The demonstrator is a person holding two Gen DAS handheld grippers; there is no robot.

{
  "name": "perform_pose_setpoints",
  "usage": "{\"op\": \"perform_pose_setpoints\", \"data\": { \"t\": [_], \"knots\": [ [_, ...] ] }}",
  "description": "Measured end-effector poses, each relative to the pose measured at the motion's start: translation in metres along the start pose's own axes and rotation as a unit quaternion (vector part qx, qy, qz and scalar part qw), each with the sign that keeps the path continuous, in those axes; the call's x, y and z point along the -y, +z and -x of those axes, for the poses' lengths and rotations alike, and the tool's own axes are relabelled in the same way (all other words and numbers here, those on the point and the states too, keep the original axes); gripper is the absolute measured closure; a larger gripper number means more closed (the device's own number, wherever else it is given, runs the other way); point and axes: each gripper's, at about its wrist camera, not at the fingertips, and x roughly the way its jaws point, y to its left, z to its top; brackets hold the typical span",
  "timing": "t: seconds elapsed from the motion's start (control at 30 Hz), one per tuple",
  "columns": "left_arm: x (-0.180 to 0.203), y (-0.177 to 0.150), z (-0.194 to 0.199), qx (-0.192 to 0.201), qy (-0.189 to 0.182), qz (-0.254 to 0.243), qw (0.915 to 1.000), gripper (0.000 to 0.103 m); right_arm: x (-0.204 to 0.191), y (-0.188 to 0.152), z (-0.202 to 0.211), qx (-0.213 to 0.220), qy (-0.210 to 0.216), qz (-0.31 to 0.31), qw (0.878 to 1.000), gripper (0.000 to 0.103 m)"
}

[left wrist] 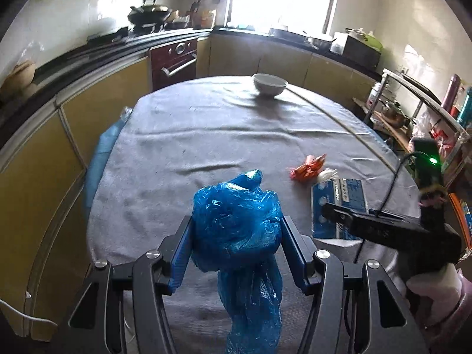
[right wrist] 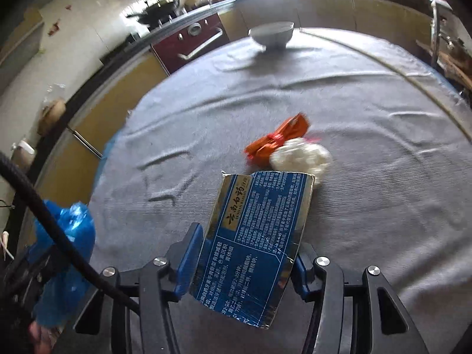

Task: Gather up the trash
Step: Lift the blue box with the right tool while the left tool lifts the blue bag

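My left gripper [left wrist: 236, 221] is shut on a crumpled blue plastic bag [left wrist: 236, 215], whose tail hangs down between the arms; the bag [right wrist: 73, 233] also shows at the lower left of the right wrist view. My right gripper [right wrist: 247, 244] is shut on a blue toothpaste box [right wrist: 256, 230], both pads against its long sides and its far end tilted toward the table. In the left wrist view that box [left wrist: 339, 194] sits low at the right under the black right gripper [left wrist: 342, 212]. Just beyond it lie an orange wrapper [right wrist: 277, 143] [left wrist: 308, 168] and a white tissue wad [right wrist: 301, 156] [left wrist: 327, 174].
A round table under a grey cloth [left wrist: 206, 135] carries a white bowl [left wrist: 270, 84] [right wrist: 273, 35] at its far edge. Yellow kitchen cabinets with a dark red oven [left wrist: 174, 62] curve around the back and left. A cluttered metal rack [left wrist: 427, 109] stands at the right.
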Motion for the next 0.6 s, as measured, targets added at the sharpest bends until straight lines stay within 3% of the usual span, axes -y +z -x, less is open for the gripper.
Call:
{"op": "perform_pose_setpoints", "data": {
  "t": [0.23,0.6],
  "knots": [
    [0.036,0.009,0.006,0.018,0.002,-0.022,0.9996,0.043,0.027,-0.022,0.066,0.077,0.026,0.014,0.997,0.046],
    [0.115,0.024,0.007,0.023,0.017,-0.079,0.9964,0.043,0.078,-0.049,0.152,0.163,0.015,-0.018,0.986,0.046]
  ]
}}
